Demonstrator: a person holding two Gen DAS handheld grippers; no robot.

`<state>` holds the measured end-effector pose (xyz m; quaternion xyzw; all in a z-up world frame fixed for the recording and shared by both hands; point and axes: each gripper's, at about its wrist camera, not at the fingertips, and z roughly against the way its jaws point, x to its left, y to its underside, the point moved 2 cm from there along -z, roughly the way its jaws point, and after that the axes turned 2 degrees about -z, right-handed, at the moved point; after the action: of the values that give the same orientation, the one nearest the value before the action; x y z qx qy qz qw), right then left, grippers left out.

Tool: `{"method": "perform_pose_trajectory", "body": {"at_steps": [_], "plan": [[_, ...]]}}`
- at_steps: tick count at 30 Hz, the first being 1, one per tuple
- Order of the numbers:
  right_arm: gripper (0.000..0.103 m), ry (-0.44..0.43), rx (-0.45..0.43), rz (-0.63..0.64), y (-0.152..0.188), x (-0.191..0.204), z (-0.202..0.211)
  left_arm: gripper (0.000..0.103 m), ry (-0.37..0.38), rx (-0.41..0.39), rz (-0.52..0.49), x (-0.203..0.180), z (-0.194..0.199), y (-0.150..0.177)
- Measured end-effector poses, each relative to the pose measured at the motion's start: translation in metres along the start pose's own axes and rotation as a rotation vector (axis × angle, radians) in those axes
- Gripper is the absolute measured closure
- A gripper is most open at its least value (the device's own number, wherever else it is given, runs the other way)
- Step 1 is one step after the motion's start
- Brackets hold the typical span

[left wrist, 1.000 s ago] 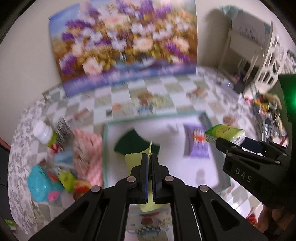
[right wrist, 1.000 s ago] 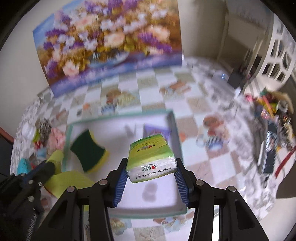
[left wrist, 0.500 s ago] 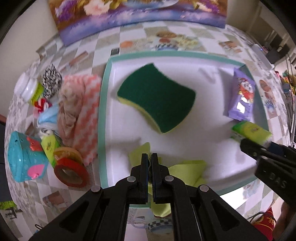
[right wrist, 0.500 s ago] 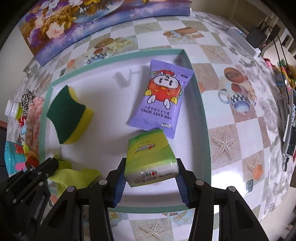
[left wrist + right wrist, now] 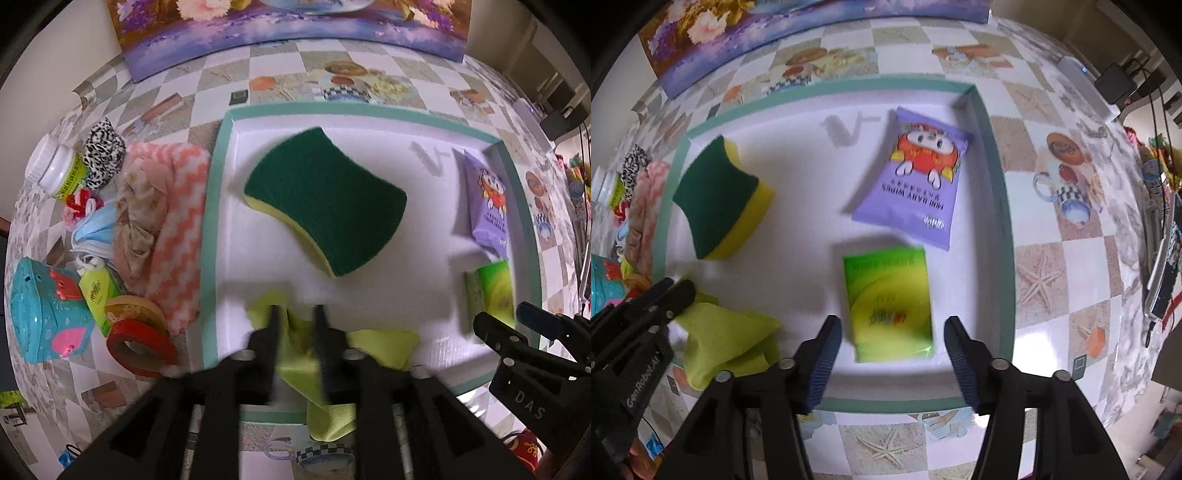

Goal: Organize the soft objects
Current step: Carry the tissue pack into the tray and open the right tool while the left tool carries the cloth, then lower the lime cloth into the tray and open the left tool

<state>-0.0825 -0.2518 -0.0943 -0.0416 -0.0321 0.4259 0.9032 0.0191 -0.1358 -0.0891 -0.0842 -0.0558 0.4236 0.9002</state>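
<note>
A white tray with a teal rim point(image 5: 208, 236) point(image 5: 1006, 236) holds a green-and-yellow sponge point(image 5: 325, 199) point(image 5: 720, 199), a purple baby-wipes pack point(image 5: 487, 206) point(image 5: 916, 181) and a green tissue pack point(image 5: 890, 306) point(image 5: 495, 288). A yellow-green cloth point(image 5: 306, 354) point(image 5: 727, 339) lies over the tray's near rim. My left gripper point(image 5: 295, 314) is opening just above the cloth, which lies between the jaws without being pinched. My right gripper point(image 5: 892, 332) is opening too; the tissue pack lies flat on the tray floor between its blue pads, clear of both.
Left of the tray lie a pink zigzag cloth point(image 5: 181, 229), a beige fabric point(image 5: 133, 221), a face mask point(image 5: 92, 229), a zebra scrunchie point(image 5: 101, 151), a white bottle point(image 5: 59, 170), tape rolls point(image 5: 136, 343) and a teal toy point(image 5: 44, 314). Clutter and cables crowd the right table edge point(image 5: 1160, 206).
Both grippers came down to the tray, then let go: the left jaws parted off the yellow-green cloth, and the right jaws widened so the tissue pack dropped flat onto the tray.
</note>
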Motion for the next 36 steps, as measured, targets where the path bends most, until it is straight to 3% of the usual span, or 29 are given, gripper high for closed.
{"method": "perform_pose_trajectory", "body": {"at_steps": [1, 2, 4, 6, 8, 11, 17, 28, 36], "plan": [[0.039, 0.000, -0.007, -0.001, 0.000, 0.000, 0.003, 0.054, 0.000, -0.007, 0.008, 0.002, 0.002, -0.002], [0.039, 0.001, -0.016, -0.002, 0.001, -0.001, 0.006, 0.048, 0.001, -0.013, 0.013, 0.003, 0.005, -0.003], [0.037, 0.005, -0.029, -0.007, 0.001, -0.002, 0.009, 0.047, 0.004, -0.033, 0.022, 0.007, 0.011, -0.006], [0.037, 0.007, -0.036, -0.012, 0.003, -0.004, 0.010, 0.040, -0.004, -0.048, 0.032, 0.012, 0.015, -0.008], [0.036, 0.009, -0.033, -0.015, 0.003, -0.005, 0.008, 0.027, -0.015, -0.058, 0.043, 0.018, 0.018, -0.011], [0.031, 0.021, -0.025, -0.018, 0.001, -0.004, 0.005, 0.020, -0.030, -0.062, 0.061, 0.024, 0.016, -0.013], [0.002, 0.026, -0.074, -0.031, -0.012, -0.010, 0.008, 0.010, -0.031, -0.051, 0.104, 0.034, 0.012, -0.014], [0.000, 0.031, -0.114, -0.055, -0.018, -0.020, 0.019, 0.007, -0.016, -0.059, 0.156, 0.050, 0.017, -0.016], [0.000, -0.034, -0.249, -0.066, -0.021, -0.005, 0.062, 0.007, -0.035, -0.119, 0.207, 0.081, 0.044, -0.016]]}}
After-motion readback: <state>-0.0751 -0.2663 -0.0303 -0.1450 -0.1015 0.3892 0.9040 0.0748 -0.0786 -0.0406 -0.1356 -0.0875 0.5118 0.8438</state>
